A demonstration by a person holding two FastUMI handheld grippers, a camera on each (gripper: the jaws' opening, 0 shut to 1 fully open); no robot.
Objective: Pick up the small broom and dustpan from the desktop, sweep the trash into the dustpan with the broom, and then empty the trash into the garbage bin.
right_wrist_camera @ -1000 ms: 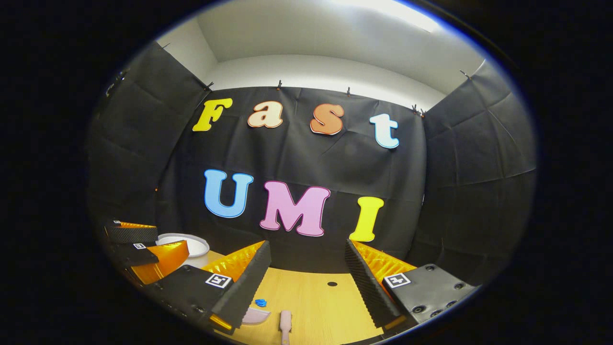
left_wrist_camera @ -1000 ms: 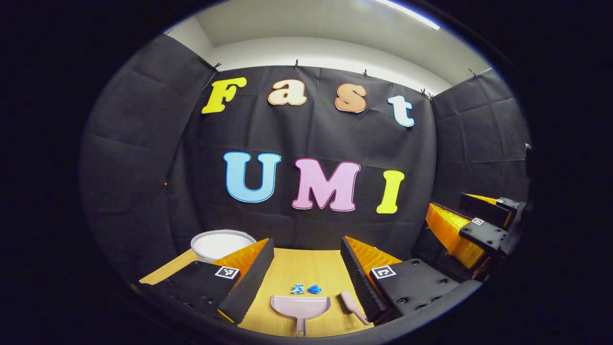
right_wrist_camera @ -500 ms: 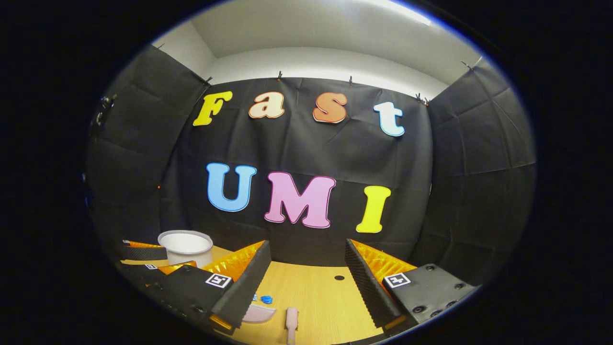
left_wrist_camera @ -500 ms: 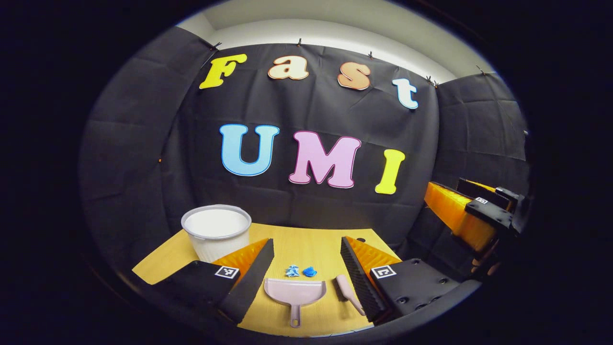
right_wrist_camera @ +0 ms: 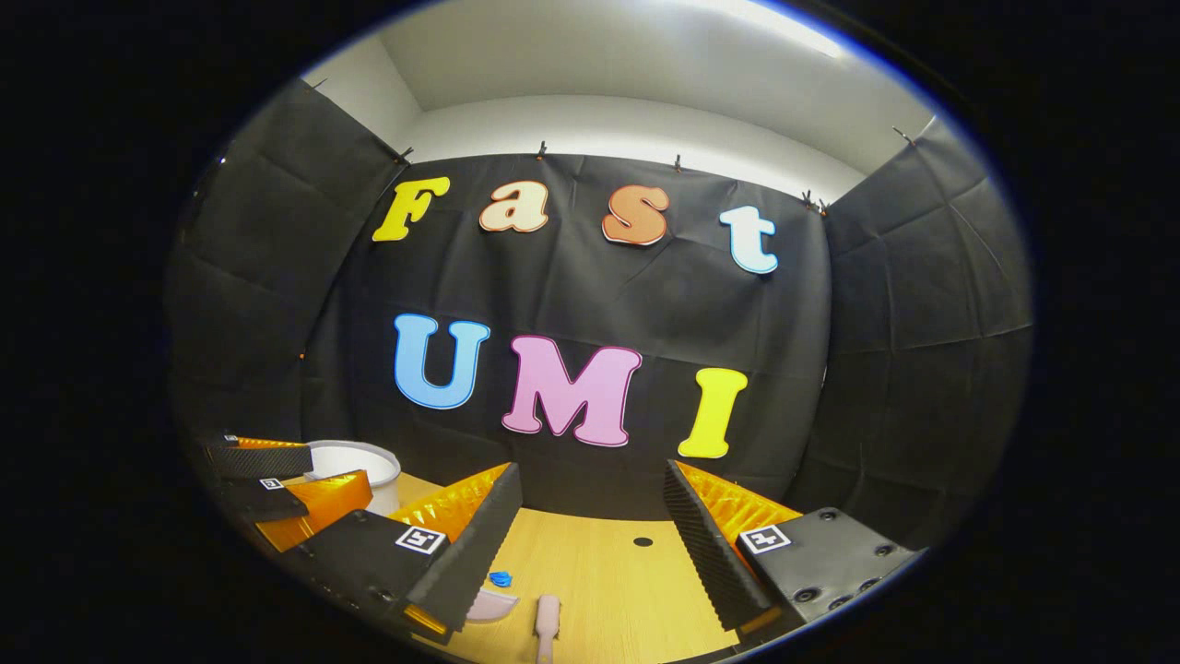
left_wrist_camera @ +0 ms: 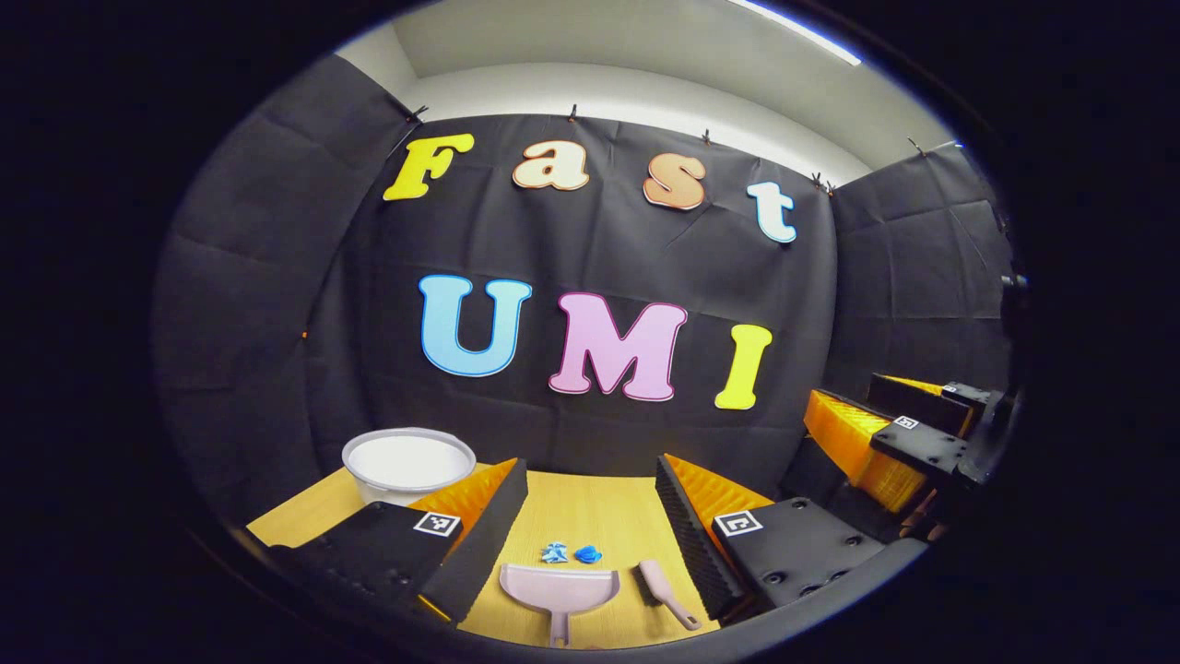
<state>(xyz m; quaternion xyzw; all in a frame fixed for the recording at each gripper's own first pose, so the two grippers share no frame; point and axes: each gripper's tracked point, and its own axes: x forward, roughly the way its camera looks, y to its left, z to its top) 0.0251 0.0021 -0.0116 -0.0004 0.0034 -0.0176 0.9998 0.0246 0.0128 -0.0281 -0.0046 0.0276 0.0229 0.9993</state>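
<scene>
Wooden worktop spreads below, white bin standing at its far left corner. Left gripper hangs above with its jaws spread wide, empty; right gripper likewise gapes, holding nothing. Pink dustpan lies flat near the front edge, broom just beside it to the right. Blue trash scraps sit just beyond the dustpan's mouth.

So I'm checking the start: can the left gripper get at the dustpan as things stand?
Probably yes. The dustpan lies flat on the desk straight ahead of the open left gripper, handle toward it, nothing between.
</scene>
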